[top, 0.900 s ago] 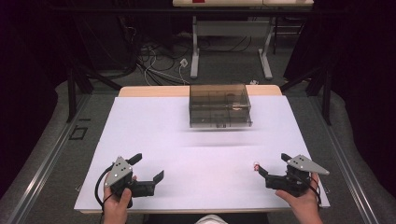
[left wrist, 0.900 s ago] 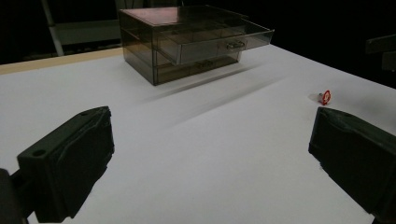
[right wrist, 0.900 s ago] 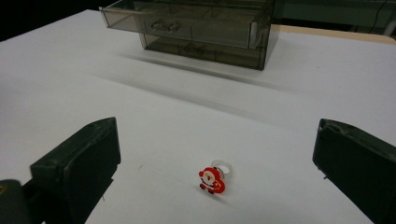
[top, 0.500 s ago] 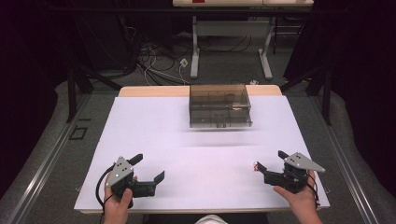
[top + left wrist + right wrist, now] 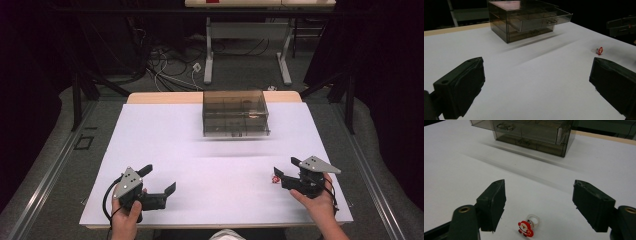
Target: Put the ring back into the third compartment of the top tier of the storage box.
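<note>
A small ring with a red Santa figure (image 5: 527,226) lies on the white table, between and just short of my right gripper's (image 5: 539,202) open jaws. From above the Santa ring (image 5: 275,178) sits right at the right gripper's (image 5: 285,169) tips. My left gripper (image 5: 159,179) rests near the front left, open and holding nothing. Its own view has the left gripper's (image 5: 536,82) jaws wide apart over bare table, with the ring (image 5: 600,50) far off to the right. A smoky clear drawer box (image 5: 235,113) stands at the back middle, its upper drawer (image 5: 541,20) pulled partly out.
White sheet (image 5: 165,135) covers the table, with a wooden edge (image 5: 165,97) at the back. Table legs and cables lie on the floor beyond. The table's front edge runs just below both hands.
My right gripper has shifted left and slightly forward, closing in on the Santa ring. The left gripper has stayed put.
</note>
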Demonstrator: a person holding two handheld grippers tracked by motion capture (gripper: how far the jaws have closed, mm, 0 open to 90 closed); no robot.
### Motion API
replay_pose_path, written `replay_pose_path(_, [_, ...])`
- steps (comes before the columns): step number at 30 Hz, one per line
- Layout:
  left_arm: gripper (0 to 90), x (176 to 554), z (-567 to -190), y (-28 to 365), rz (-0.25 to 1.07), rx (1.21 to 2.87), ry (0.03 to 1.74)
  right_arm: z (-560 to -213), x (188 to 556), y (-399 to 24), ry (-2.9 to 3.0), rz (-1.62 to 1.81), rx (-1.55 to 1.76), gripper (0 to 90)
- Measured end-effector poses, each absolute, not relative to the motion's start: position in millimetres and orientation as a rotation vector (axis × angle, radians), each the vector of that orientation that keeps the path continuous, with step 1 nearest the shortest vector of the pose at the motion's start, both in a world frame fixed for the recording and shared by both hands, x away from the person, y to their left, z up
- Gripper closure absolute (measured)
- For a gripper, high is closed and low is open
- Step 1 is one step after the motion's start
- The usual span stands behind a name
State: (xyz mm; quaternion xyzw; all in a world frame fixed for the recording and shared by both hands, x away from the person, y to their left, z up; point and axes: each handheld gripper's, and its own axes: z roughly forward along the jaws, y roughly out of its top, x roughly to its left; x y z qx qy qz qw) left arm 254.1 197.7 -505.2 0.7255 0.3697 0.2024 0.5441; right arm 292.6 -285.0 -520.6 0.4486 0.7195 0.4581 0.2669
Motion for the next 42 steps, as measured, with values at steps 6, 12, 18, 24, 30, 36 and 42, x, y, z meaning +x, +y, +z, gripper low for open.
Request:
replay_pose_path(6, [0.2, 253, -506, 198, 0.480, 1.734, 0.876, -521, 298, -284, 1.966, 1.232, 1.239, 33.5])
replay_pose_path(12, [0.2, 255, -507, 196, 0.473, 1.748, 0.877, -528, 307, -280, 2.033, 1.197, 1.259, 39.1])
replay_pose_path(18, [0.2, 255, -508, 195, 0.467, 1.762, 0.869, -535, 309, -276, 2.102, 1.148, 1.279, 39.8])
replay_pose_path(24, [0.2, 255, -509, 194, 0.462, 1.769, 0.865, -538, 310, -274, 2.135, 1.101, 1.308, 40.7])
replay_pose_path(30, [0.2, 254, -508, 193, 0.466, 1.779, 0.861, -543, 312, -273, 2.174, 1.078, 1.343, 42.1])
replay_pose_path(36, [0.2, 253, -508, 192, 0.473, 1.787, 0.852, -547, 313, -273, 2.190, 1.062, 1.381, 42.1])
replay_pose_path(42, [0.2, 252, -508, 193, 0.473, 1.786, 0.856, -550, 314, -273, 2.212, 1.054, 1.386, 44.2])
